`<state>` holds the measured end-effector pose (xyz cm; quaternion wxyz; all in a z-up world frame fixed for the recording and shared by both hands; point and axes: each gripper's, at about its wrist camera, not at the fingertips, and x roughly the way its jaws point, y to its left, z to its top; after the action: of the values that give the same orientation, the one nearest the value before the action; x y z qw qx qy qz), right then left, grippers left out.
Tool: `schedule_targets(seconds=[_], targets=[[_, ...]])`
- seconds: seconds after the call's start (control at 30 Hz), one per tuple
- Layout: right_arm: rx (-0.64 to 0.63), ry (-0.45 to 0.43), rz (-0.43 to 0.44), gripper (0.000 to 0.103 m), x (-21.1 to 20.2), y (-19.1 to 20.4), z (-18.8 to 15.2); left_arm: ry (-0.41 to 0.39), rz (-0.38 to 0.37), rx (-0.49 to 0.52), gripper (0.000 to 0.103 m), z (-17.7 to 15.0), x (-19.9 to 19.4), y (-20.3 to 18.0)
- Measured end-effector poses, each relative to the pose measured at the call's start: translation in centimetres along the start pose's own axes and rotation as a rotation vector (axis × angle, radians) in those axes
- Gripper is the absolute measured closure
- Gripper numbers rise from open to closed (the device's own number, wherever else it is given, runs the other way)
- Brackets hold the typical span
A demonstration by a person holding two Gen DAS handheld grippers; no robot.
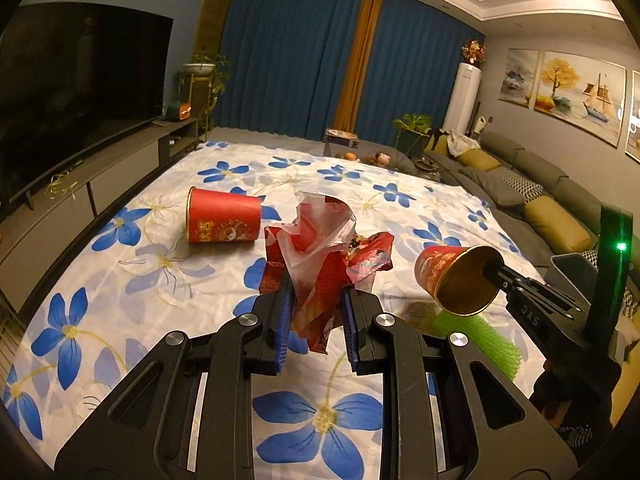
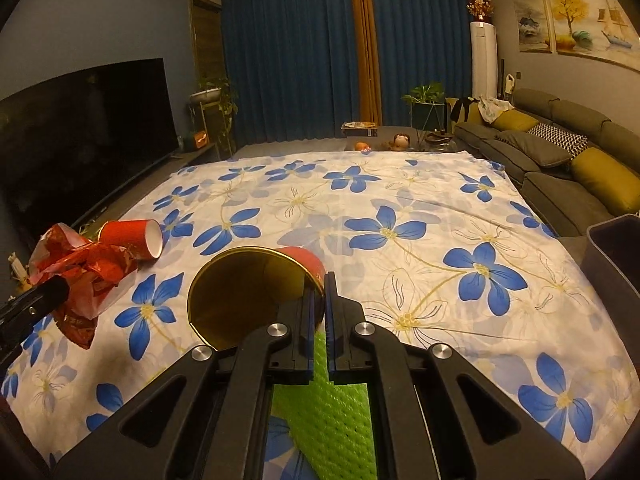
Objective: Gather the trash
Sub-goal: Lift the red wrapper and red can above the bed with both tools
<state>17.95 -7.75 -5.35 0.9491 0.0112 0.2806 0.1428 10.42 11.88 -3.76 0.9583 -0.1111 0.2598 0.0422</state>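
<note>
My left gripper [image 1: 316, 304] is shut on a crumpled red and clear plastic wrapper [image 1: 320, 256], held up off the flowered cloth [image 1: 160, 280]. In the right wrist view the same wrapper [image 2: 84, 276] hangs at the far left. My right gripper [image 2: 319, 292] is shut on the rim of a red paper cup [image 2: 248, 292] with a gold inside, lifted and tipped with its mouth toward the camera. That cup [image 1: 456, 276] also shows at the right of the left wrist view. Another red paper cup [image 1: 224, 221] lies on its side on the cloth, also seen as the cup [image 2: 132, 238].
A green foam net sleeve [image 2: 328, 412] lies on the cloth under my right gripper. A dark bin [image 2: 616, 252] stands at the right edge beside the grey sofa [image 2: 560, 160]. A large television [image 1: 76, 92] lines the left side.
</note>
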Motion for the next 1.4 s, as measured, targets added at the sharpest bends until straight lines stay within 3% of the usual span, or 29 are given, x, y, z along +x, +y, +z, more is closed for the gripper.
schedule_targets(seconds=[0.6, 1.4], targets=[[0.040, -0.062, -0.013, 0.098, -3.9, -3.7, 0.0, -0.007, -0.038, 0.047, 0.082, 0.1, -0.2, -3.1], [0.125, -0.106, -0.116, 0.098, -7.0, -12.1, -0.1, -0.004, -0.145, 0.129, 0.082, 1.2, 1.9, -11.3]])
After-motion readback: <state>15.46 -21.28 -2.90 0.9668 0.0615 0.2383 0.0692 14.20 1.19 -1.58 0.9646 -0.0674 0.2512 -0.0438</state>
